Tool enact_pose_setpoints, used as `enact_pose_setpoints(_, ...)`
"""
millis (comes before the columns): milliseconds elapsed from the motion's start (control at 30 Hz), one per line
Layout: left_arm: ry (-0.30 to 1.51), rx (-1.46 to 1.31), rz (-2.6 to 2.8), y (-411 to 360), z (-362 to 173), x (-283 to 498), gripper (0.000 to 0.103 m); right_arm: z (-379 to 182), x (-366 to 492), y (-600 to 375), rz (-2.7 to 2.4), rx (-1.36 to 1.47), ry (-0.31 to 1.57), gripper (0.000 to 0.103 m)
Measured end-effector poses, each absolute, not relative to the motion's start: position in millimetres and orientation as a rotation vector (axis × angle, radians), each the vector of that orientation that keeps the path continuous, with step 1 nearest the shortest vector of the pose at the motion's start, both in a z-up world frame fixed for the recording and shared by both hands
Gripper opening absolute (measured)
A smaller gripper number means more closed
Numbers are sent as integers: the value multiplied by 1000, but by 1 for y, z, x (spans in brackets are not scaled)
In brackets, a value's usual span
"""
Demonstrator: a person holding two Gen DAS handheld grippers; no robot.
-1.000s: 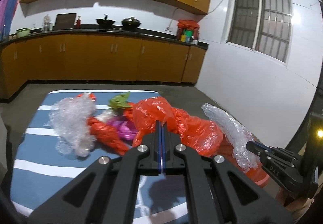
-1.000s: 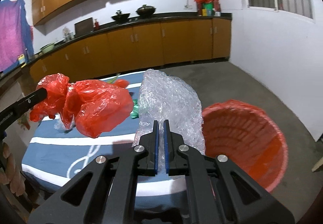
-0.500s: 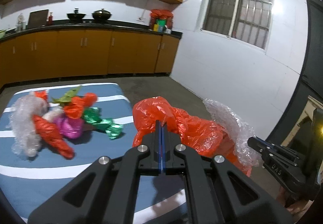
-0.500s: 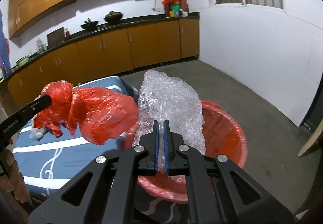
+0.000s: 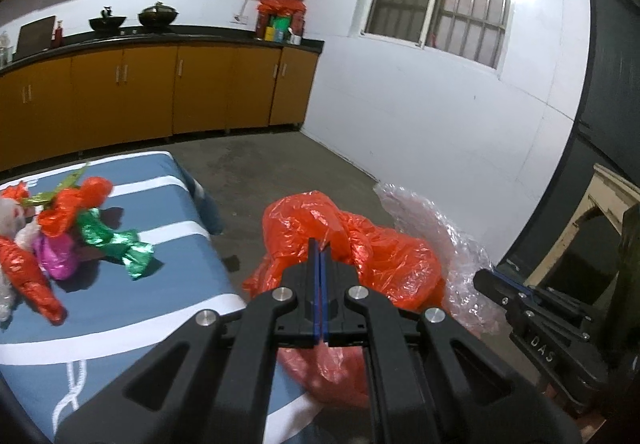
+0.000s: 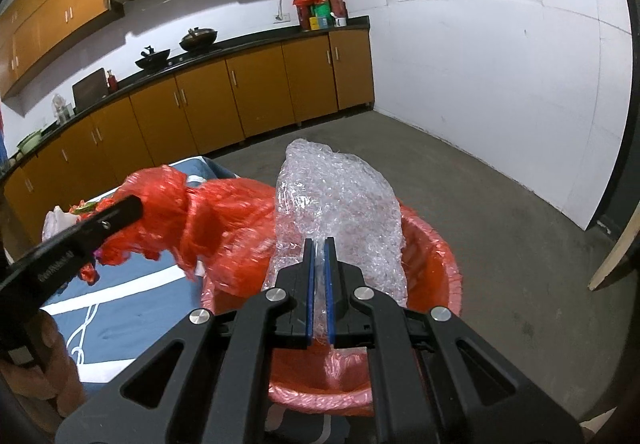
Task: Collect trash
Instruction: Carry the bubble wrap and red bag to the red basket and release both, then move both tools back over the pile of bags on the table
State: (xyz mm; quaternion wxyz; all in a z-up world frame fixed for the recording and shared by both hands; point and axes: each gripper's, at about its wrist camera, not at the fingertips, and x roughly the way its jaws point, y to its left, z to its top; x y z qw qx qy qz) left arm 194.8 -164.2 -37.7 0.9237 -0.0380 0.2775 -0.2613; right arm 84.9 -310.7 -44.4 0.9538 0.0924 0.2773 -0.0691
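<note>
My left gripper [image 5: 320,244] is shut on a crumpled red plastic bag [image 5: 372,256], held past the table's right edge. In the right wrist view that bag [image 6: 224,219] hangs over the left rim of a red bin [image 6: 444,260], with the left gripper [image 6: 132,207] at its left. My right gripper [image 6: 319,244] is shut on a wad of clear bubble wrap [image 6: 344,199] above the bin's opening. The same bubble wrap [image 5: 436,228] shows to the right of the red bag in the left wrist view, where the right gripper [image 5: 486,278] holds it.
More trash lies on the blue striped table [image 5: 160,308]: a green foil wrapper [image 5: 116,240], red wrappers [image 5: 68,203], a purple piece [image 5: 56,256]. Orange cabinets [image 5: 160,91] line the far wall. A grey concrete floor [image 6: 500,203] surrounds the bin. A hand [image 6: 36,364] grips the left tool.
Both grippers have swung right, off the table, with their loads. The red bag and the bubble wrap now hang over the red bin instead of over the tabletop.
</note>
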Motion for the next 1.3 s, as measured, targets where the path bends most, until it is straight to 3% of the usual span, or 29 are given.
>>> enact_pose_setpoints(133,604,-73,-538,-173,-47,201,12,-47,86,-316,-133,206,564,7)
enact_pose_setpoints(200,618,-77,-534,-174,-52,203,27,-50,86,-319,-130,222,576,11)
enact_pose_setpoints(267,628,-77,-524,-172,-54,204,29,-51,86,-322,-136,231,580,33)
enact_pose_setpoints(333,628,-73,-503,-165,-56,203,33,-50,83,-323,-146,233,571,44)
enact_pose_setpoints(500,608,-47,-405,-144,-55,198,55,-49,78,-324,-172,210,565,46)
enact_pose_setpoints(667,604,-24,-304,-119,-55,193,68,-47,74,-324,-184,216,556,53)
enact_pose_setpoints(900,604,-12,-183,-71,-56,188,77,-41,78,-305,-154,182,547,59)
enact_pose_setpoints(1300,581,-13,39,33,-54,176,83,-29,112,-229,-4,117,530,74)
